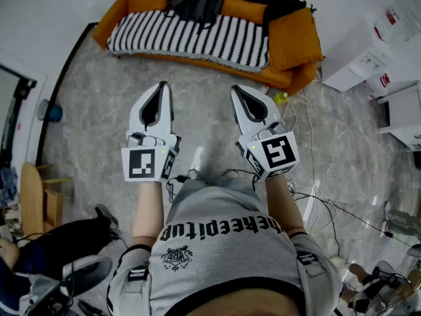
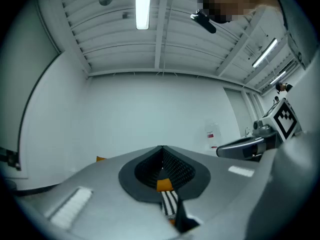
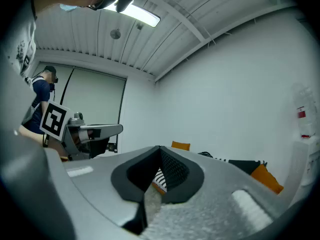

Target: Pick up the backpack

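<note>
Up on the sofa (image 1: 197, 39), the backpack (image 1: 196, 2) lies well beyond the left tongs (image 1: 160, 87) and right tongs (image 1: 237, 92), both closed and empty, which could merely shove it if unopened.

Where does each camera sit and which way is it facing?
Head view: on the person's head, facing steeply down at the floor and the striped sofa bearing the backpack; shows left tool, right tool, grey shirt.
Left gripper view: rides the left tool, looks along its shut jaws at white wall and ceiling; right tool at right.
Right gripper view: rides the right tool, looks along shut jaws toward the sofa; left tool at left.
Shared: all three catch the sofa.
</note>
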Demonstrator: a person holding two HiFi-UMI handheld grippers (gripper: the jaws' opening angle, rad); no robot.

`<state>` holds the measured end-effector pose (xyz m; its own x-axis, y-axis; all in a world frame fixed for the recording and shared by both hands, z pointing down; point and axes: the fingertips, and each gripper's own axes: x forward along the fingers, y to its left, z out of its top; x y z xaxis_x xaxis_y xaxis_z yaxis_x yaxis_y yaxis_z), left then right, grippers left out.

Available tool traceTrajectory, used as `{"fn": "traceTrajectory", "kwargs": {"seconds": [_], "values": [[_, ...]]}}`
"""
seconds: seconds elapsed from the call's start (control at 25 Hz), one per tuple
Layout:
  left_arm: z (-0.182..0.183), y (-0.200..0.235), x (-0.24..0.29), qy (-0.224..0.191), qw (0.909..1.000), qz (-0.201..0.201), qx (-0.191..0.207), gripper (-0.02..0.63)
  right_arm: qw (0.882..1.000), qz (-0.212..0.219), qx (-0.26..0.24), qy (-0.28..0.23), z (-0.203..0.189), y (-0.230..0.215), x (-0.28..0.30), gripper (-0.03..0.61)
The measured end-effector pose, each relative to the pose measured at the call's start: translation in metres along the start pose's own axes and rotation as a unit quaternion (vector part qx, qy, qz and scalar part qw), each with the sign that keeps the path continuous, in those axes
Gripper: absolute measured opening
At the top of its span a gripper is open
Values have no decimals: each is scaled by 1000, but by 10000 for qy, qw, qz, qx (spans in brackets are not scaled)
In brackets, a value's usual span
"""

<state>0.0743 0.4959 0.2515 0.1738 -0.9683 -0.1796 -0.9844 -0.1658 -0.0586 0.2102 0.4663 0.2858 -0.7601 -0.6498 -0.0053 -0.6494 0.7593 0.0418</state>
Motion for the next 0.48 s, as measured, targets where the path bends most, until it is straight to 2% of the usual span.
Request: {"fn": "traceTrajectory", "kwargs": {"seconds": [0.48], "values": [[4, -15, 8, -152, 9999, -29, 26, 20, 10000, 21, -39, -50, 1, -13, -9, 3]]}}
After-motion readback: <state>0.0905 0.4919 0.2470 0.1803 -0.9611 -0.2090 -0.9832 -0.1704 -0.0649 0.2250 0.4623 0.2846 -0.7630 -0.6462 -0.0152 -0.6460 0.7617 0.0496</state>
